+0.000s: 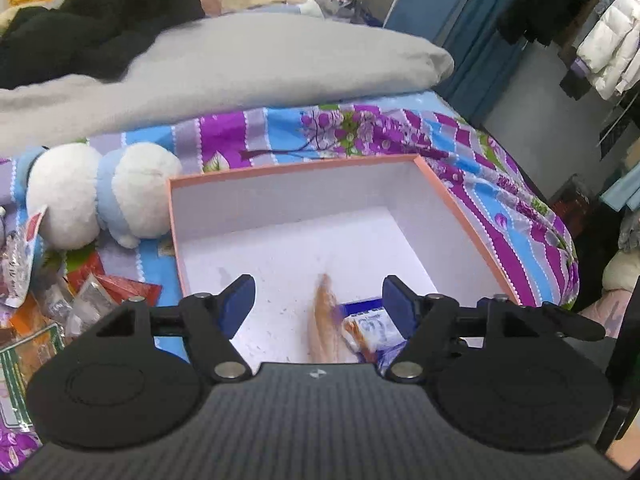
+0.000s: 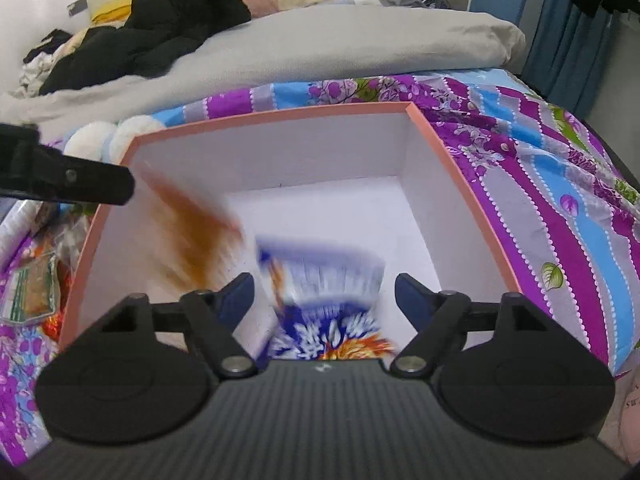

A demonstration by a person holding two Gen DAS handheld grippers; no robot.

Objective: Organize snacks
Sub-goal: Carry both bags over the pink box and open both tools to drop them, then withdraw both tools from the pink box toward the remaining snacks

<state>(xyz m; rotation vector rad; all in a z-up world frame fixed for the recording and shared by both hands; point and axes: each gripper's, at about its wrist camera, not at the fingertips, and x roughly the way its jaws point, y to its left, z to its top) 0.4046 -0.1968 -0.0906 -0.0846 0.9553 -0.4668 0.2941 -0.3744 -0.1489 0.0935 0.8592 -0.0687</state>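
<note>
left gripper (image 1: 318,300) tilted down over box (image 1: 460,216), fingers released | right gripper (image 2: 324,300) likewise, released

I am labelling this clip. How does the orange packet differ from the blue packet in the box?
The orange packet is plain orange-brown; the blue packet is blue and white with a printed pattern. The orange packet is on the left side of the box, the blue packet is further right. Both are motion-blurred inside the box, and neither is gripped.

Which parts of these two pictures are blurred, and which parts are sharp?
Left wrist view: the orange packet in the box is streaked; the left gripper is sharp. Right wrist view: the orange packet and the blue-and-white packet are smeared; the right gripper is sharp.
</note>
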